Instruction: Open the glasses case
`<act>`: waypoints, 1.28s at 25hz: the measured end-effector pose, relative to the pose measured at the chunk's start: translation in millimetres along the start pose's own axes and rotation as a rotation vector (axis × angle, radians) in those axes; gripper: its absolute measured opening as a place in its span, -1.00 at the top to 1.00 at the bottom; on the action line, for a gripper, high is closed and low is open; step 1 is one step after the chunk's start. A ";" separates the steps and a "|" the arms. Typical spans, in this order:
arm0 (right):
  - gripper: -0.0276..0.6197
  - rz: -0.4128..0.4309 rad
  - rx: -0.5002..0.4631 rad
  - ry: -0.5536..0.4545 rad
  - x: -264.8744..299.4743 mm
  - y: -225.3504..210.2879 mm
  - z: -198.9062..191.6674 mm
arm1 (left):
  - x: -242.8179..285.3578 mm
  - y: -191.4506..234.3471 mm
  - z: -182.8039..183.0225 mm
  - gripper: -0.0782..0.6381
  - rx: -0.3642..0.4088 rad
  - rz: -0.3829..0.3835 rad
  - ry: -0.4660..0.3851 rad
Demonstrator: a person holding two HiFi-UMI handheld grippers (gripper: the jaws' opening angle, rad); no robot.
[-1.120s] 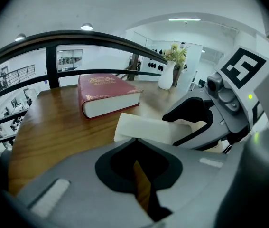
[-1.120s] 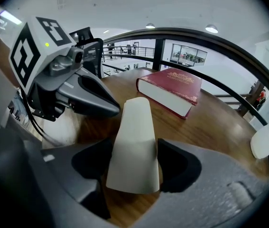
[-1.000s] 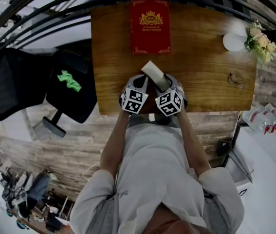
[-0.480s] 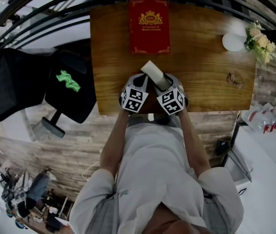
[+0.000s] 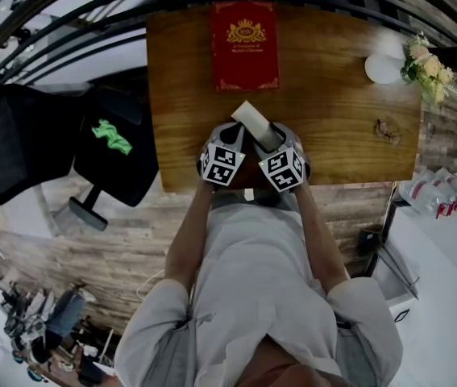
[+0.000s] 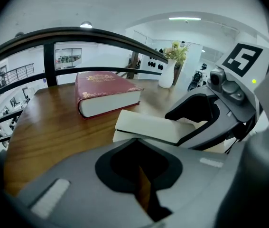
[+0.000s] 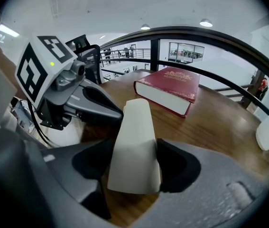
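Between the right tongs [image 7: 134,167], which are clamped on its near end, the cream glasses case [image 7: 135,127] juts out over the wooden surface [image 7: 219,127]. Just left of it the left tongs [image 6: 143,186] are pressed together, empty; only their view shows the case's side seam, with a red book [image 6: 101,83] beyond.

Matt smooth glasses case [image 7: 134,146], glossy grained wooden table [image 5: 333,111].

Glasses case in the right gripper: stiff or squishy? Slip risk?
Probably stiff: the case shows flat faces and straight edges between the jaws of the right gripper. Might slip: its cream surface looks smooth and plain.
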State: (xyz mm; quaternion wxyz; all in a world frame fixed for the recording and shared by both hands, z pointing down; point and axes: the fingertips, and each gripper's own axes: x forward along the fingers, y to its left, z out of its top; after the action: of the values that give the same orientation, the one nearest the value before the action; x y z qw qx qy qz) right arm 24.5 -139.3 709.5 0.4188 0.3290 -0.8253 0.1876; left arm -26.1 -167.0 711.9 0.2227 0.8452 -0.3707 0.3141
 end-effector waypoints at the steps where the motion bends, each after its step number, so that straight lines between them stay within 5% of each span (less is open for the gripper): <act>1: 0.00 -0.002 0.002 -0.002 -0.9 -0.5 0.3 | 0.0 -0.1 -0.1 0.73 -0.001 -0.001 0.001; 17: 0.20 -0.018 0.030 -0.052 -17.9 -6.8 10.0 | 1.8 -2.4 0.5 0.73 -0.013 -0.016 -0.007; 32: 0.66 -0.045 0.089 -0.127 -31.6 -20.5 21.2 | 1.6 -0.4 -1.6 0.73 -0.004 -0.013 0.002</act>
State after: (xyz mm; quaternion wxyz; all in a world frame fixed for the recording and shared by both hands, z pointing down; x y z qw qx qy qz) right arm 40.6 -154.2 672.2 0.3545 0.3772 -0.8334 0.1935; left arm -25.5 -166.5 714.0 0.2269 0.8469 -0.3656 0.3125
